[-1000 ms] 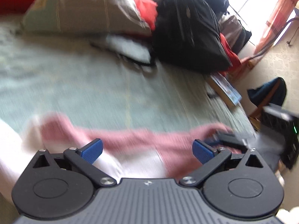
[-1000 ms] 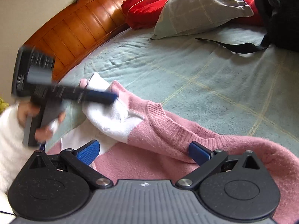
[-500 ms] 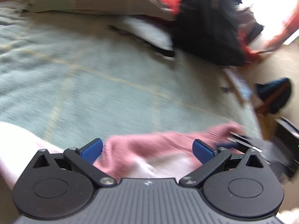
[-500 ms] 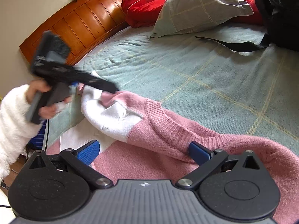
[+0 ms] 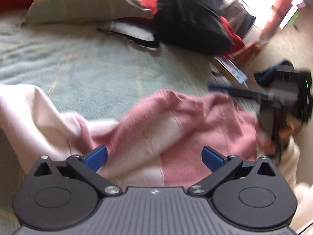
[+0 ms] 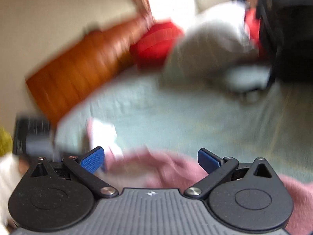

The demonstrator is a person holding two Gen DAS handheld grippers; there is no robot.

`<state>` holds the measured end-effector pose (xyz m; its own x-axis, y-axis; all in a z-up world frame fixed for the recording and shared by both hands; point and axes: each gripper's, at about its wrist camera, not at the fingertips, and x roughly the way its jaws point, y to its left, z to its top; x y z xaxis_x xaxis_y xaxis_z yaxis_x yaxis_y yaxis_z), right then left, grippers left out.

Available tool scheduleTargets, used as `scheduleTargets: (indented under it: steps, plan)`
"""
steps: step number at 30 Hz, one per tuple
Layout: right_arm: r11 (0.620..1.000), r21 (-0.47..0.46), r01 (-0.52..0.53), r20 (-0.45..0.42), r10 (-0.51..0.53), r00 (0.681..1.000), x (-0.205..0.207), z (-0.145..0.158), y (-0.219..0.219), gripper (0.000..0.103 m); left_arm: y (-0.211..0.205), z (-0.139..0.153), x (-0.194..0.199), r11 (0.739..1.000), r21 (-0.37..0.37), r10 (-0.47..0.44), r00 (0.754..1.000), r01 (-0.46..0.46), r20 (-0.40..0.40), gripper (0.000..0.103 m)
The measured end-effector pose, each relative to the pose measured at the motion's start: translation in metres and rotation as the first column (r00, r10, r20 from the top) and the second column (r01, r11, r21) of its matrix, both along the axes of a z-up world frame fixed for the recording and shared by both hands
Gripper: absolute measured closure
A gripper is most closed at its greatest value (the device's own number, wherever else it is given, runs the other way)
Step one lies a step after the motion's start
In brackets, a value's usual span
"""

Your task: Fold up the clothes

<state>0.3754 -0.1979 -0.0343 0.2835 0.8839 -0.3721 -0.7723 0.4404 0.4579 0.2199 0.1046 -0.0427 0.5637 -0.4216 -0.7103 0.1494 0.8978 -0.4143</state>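
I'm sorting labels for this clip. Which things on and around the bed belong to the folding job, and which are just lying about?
Part of the job:
- pink and white sweater
- left gripper, open
- right gripper, open

Lying about:
- grey pillow
- red cushion
- black backpack
- book at the bed's edge
- green bedspread, only the work surface

A sweater (image 5: 176,121) lies on the near edge of a bed (image 5: 109,70), between the left gripper (image 5: 154,156) and the right gripper (image 5: 230,90) at far right. Behind it, a pillow (image 5: 86,2) sits at the head, a backpack (image 5: 187,19) to its right, the headboard (image 6: 78,68) at left.
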Motion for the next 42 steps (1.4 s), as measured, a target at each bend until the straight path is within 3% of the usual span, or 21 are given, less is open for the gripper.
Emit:
scheduleTargets:
  steps: [2,3,9,12,14,16,18,22,25,28,36,42]
  plan:
    - [0.991,0.134,0.023,0.109,-0.038,0.993,-0.008,-0.001,-0.009,0.0,-0.003,-0.002,-0.012,1.0,-0.01,-0.017,1.0,0.017,-0.005,0.001]
    - [0.991,0.135,0.023,0.131,-0.041,0.991,-0.009,-0.001,-0.008,0.0,-0.005,-0.003,-0.016,1.0,0.001,-0.017,1.0,0.017,-0.005,0.001]
    - [0.994,-0.083,-0.064,-0.037,0.062,0.997,0.023,0.016,0.029,0.0,-0.011,-0.008,-0.033,0.989,0.143,0.045,0.999,-0.045,0.003,0.001]
    - [0.973,-0.207,-0.1,-0.076,0.086,0.993,0.039,0.005,0.063,0.001,-0.018,-0.009,-0.033,0.954,0.267,0.136,0.991,-0.134,0.012,0.001]
    - [0.953,-0.284,-0.108,-0.103,0.082,0.991,0.048,-0.006,0.083,0.009,-0.023,-0.009,-0.037,0.922,0.342,0.18,0.983,-0.181,0.035,0.001]
    - [0.933,-0.351,-0.08,-0.118,0.041,0.992,0.061,-0.02,0.101,0.024,-0.028,-0.009,-0.041,0.882,0.413,0.219,0.974,-0.225,0.063,0.001]
    - [0.917,-0.398,-0.004,-0.144,-0.058,0.988,0.076,-0.031,0.11,0.028,-0.031,-0.009,-0.045,0.854,0.457,0.238,0.968,-0.249,0.083,0.001]
    - [0.871,-0.49,0.043,-0.211,-0.166,0.963,0.099,-0.044,0.133,0.027,-0.026,-0.007,-0.053,0.863,0.426,0.258,0.962,-0.273,0.094,0.001]
    - [0.814,-0.58,-0.011,-0.172,-0.11,0.979,0.084,-0.042,0.156,0.024,-0.019,-0.006,-0.059,0.866,0.404,0.281,0.955,-0.295,0.096,0.001]
    - [0.792,-0.606,-0.072,-0.16,-0.033,0.987,0.06,-0.035,0.16,0.024,-0.014,-0.005,-0.064,0.863,0.392,0.305,0.947,-0.318,0.097,0.001]
    - [0.802,-0.592,-0.076,-0.06,0.049,0.997,-0.012,-0.012,0.125,0.024,-0.008,0.002,-0.074,0.867,0.362,0.316,0.94,-0.342,0.131,0.001]
    - [0.803,-0.58,-0.141,0.009,0.179,0.984,-0.064,0.001,0.11,0.018,-0.009,0.002,-0.08,0.871,0.354,0.315,0.94,-0.341,0.131,0.001]
